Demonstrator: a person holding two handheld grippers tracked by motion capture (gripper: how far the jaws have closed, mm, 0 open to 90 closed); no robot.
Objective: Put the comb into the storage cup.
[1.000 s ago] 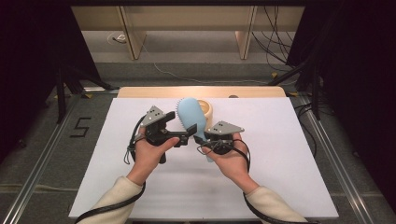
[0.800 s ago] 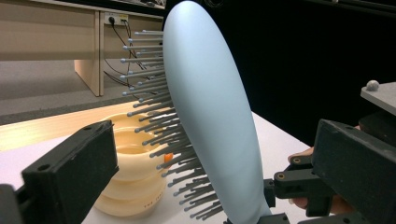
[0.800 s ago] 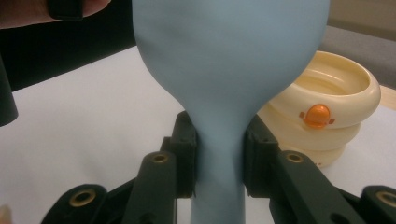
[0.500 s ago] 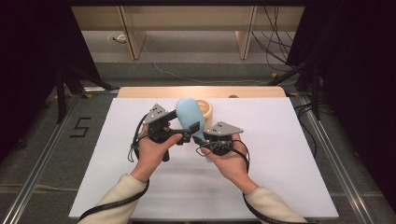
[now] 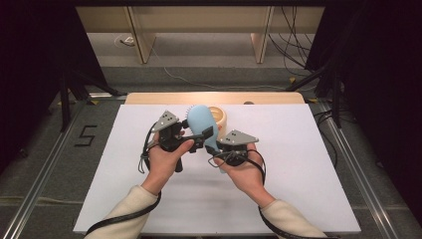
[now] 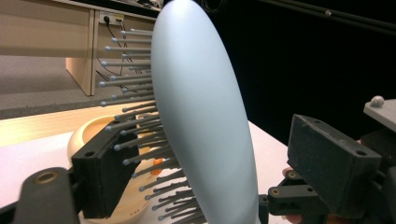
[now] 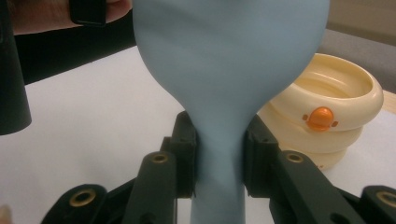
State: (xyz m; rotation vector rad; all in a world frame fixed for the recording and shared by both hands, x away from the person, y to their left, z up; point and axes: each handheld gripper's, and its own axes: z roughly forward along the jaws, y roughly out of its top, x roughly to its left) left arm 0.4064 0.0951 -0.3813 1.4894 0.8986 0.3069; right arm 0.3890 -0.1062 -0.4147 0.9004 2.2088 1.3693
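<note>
Closing in on the blue hairbrush [image 5: 200,123] head, the left tool [image 5: 200,136] has its jaws narrowing around bristles and back but not yet pressing, while the right tool [image 7: 219,161] clamps the handle above the tabletop [image 5: 308,164], suggesting a handover.

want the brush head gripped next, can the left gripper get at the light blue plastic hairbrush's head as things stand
Probably yes: the left gripper already straddles the light blue plastic hairbrush, its jaws have just been closing, and nothing blocks it, though the right pad looks still clear.
</note>
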